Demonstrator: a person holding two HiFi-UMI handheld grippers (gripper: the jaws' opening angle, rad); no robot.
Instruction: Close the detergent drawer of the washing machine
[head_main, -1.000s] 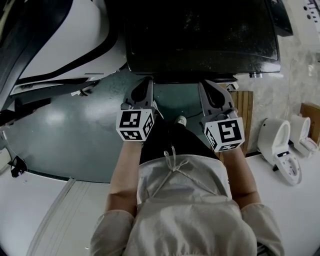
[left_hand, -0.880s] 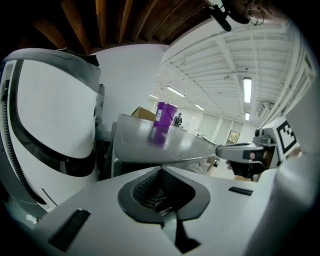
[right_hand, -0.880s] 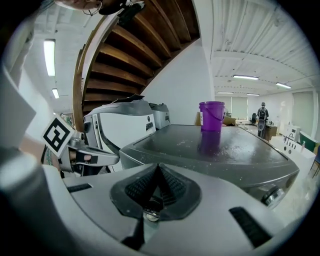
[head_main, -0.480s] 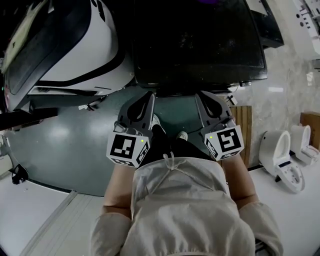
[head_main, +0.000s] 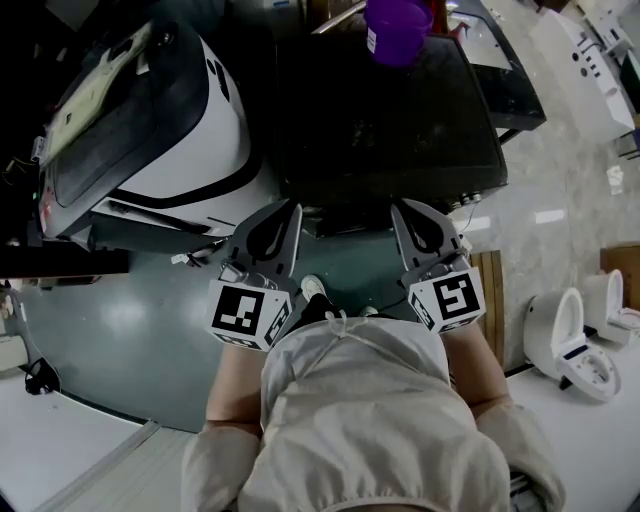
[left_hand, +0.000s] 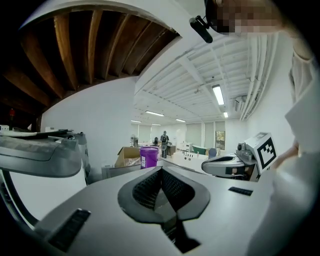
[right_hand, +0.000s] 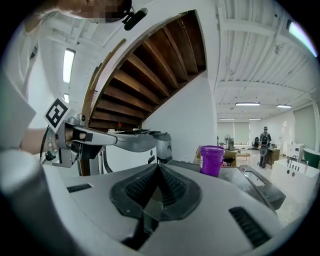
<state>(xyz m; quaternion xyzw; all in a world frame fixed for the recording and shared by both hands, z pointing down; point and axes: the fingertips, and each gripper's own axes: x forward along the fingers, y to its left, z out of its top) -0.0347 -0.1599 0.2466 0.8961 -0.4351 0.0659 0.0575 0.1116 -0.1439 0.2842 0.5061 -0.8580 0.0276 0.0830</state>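
Operator's top (head_main: 370, 430): pale hooded garment with a tied drawstring, nearest the camera and well short of the washing machine (head_main: 390, 120).
Left marker cube (head_main: 247, 313): black-and-white squares, on the rear of the left gripper, near side of the washing machine.
Right marker cube (head_main: 456, 297): same pattern, level with the left one, near the washing machine's front right.
Shoe (head_main: 313, 287): white toe on the floor, between the two grippers and in front of the washing machine.
Left gripper (head_main: 285, 208): held level, tip just short of the washing machine's front left corner. Jaws clenched tip to tip with nothing between them, as seen in the left gripper view (left_hand: 160, 170).
Right gripper (head_main: 405, 206): held parallel, tip just short of the washing machine's front edge, right of centre. Jaws pressed together and empty, as seen in the right gripper view (right_hand: 158, 166).
Floor (head_main: 120, 310): dark green and glossy, stretching before and to the left of the washing machine.
Wooden slats (head_main: 490, 290): low on the floor, off the washing machine's front right corner.
Washing machine: dark glossy top seen from above, front face tucked under the top's near edge.
Detergent drawer: not made out in any view, position on the washing machine undetermined.
White appliance (head_main: 190, 130): large, with a dark lid panel, just beside the washing machine's left flank.
Purple bucket (head_main: 398, 28): upright on the far edge of the washing machine's top.
Toilets (head_main: 560, 340): two white units, well to the right of the washing machine.
Distant person (right_hand: 264, 140): standing in the bright hall far beyond the washing machine.
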